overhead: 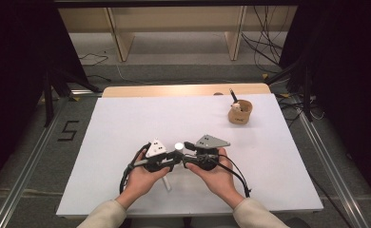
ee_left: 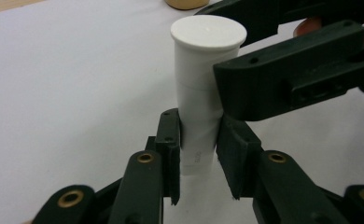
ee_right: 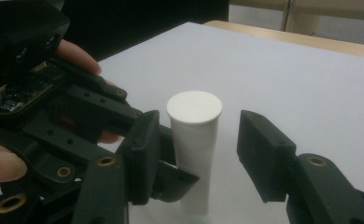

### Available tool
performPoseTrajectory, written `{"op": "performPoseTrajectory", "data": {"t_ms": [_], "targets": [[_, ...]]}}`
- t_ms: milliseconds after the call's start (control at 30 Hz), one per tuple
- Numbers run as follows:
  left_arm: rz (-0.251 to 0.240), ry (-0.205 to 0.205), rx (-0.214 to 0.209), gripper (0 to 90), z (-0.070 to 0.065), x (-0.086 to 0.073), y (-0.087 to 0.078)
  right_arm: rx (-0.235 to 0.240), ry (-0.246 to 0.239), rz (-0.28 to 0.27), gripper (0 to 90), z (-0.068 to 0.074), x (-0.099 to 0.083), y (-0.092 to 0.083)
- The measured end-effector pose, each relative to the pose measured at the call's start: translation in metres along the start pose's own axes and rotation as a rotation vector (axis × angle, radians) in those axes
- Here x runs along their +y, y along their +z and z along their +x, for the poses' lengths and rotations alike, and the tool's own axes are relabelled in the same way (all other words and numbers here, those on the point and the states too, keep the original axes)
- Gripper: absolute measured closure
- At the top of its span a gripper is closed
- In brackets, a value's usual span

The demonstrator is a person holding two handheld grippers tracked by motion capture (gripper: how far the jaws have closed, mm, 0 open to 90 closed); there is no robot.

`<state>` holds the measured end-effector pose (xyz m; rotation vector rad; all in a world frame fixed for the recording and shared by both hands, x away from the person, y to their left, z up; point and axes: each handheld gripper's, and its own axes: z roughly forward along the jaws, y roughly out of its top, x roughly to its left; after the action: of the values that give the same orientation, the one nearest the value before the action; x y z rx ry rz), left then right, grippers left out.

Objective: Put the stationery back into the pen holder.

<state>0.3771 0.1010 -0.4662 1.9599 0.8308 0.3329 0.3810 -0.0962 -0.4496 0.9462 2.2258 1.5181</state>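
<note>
Left gripper view: right gripper [ee_left: 245, 70] hides part of the white tube [ee_left: 199, 93].

Light falls on my table [overhead: 126, 123] from above, even and soft, and its white top shows bright without hard glare, while the floor and both sides of the high view sink into near black. My hands throw only a faint shadow toward me. The high view is small and slightly soft, fine detail smeared. In my left gripper view the white tube [ee_left: 199, 88] is well lit, its cap [ee_left: 208, 31] nearly washed out, and the black jaws at the bottom edge are blurred from closeness. In my right gripper view the tube stands fairly sharp, the background table edge out of focus, the picture grainy and dim at upper left
</note>
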Motion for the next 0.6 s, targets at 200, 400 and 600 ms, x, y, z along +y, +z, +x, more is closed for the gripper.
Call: {"op": "performPoseTrajectory", "data": {"t_ms": [200, 400, 600], "targets": [[0.000, -0.001, 0.001, 70.5, -0.0018, 0.0001, 0.0013, -0.011, -0.013, -0.026, 56.0, 0.0023, -0.0001, 0.0016], [-0.002, 0.003, -0.004, 70.4, -0.0044, 0.0013, 0.0020, -0.018, -0.016, -0.034, 61.0, 0.0045, -0.0011, 0.0027], [-0.011, 0.005, -0.005, 70.4, -0.0058, 0.0026, 0.0015, -0.019, -0.009, -0.049, 64.4, 0.0039, -0.0013, 0.0010]]}}
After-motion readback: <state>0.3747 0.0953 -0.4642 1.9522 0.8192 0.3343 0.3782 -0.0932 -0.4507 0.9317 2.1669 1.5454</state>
